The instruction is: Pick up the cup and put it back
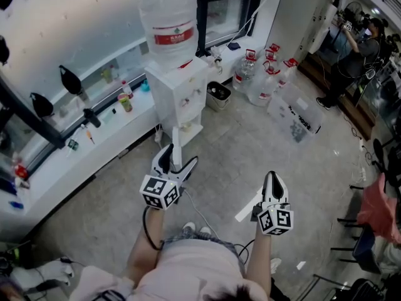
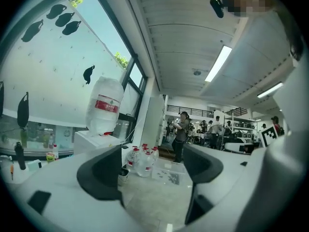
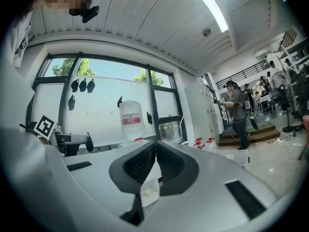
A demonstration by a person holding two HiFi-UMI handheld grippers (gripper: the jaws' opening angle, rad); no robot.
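Approach comes first: with your left gripper [image 1: 178,160] open and empty and your right gripper [image 1: 273,177] closed on nothing, both facing the water dispenser [image 1: 178,86], find the cup, which no view shows clearly, then bring the open jaws squarely around it.

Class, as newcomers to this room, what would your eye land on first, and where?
The big water bottle on the white dispenser stands straight ahead. Nearer, the left tool is held with jaws apart and empty, the right tool with jaws together. To the dispenser's right, spare bottles cluster on the floor.
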